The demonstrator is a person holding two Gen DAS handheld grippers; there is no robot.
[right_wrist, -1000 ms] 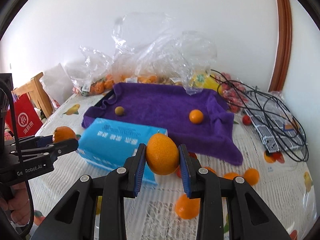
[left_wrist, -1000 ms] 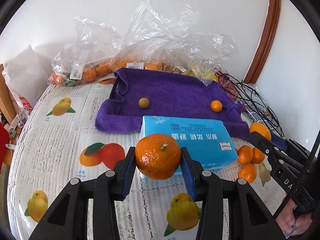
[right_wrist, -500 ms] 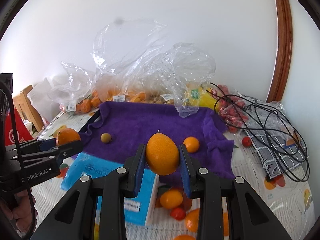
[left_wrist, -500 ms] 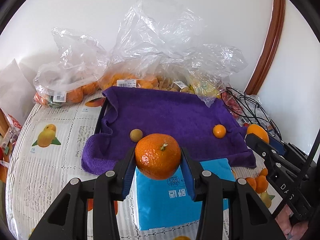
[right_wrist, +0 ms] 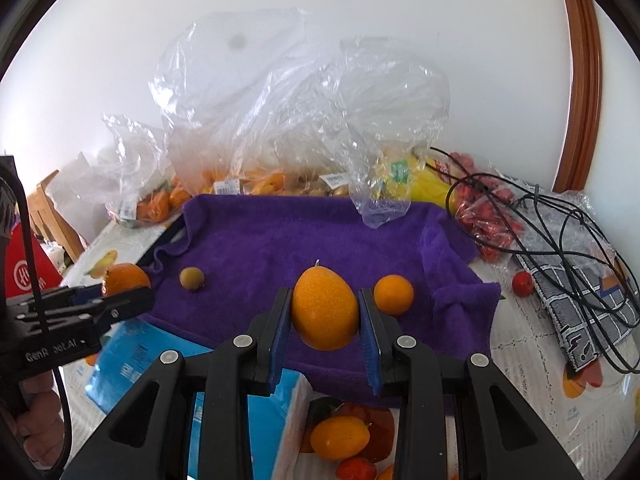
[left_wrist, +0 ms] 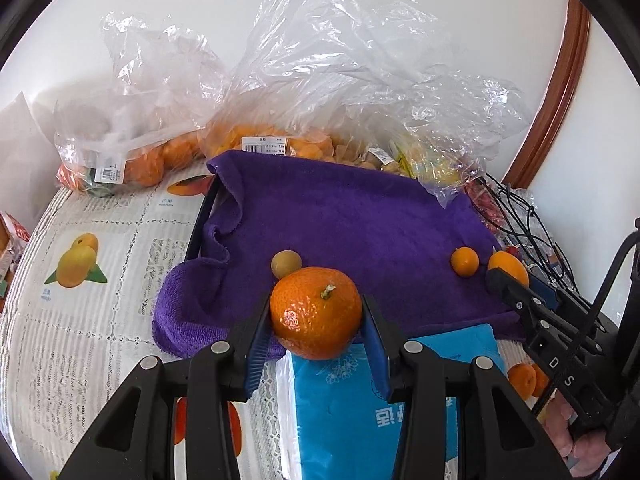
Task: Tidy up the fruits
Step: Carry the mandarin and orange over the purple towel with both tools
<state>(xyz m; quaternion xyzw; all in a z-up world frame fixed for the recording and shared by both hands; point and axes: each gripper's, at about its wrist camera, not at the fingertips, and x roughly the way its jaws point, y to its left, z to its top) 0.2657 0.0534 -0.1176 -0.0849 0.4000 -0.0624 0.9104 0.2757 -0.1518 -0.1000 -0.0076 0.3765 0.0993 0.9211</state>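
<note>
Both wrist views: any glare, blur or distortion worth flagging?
Left wrist: sharp, strong fisheye bending the door frame, glare spots on the mandarin. Right wrist: sharp too, sheen on the plastic bags, dark vignette corners.

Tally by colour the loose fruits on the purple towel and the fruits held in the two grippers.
Orange, on the purple towel: 1, small orange fruit
Brownish-green, on towel: 1, small round fruit
Orange, held: 2, mandarin in left gripper, oval citrus in right gripper
Total: 4
</note>
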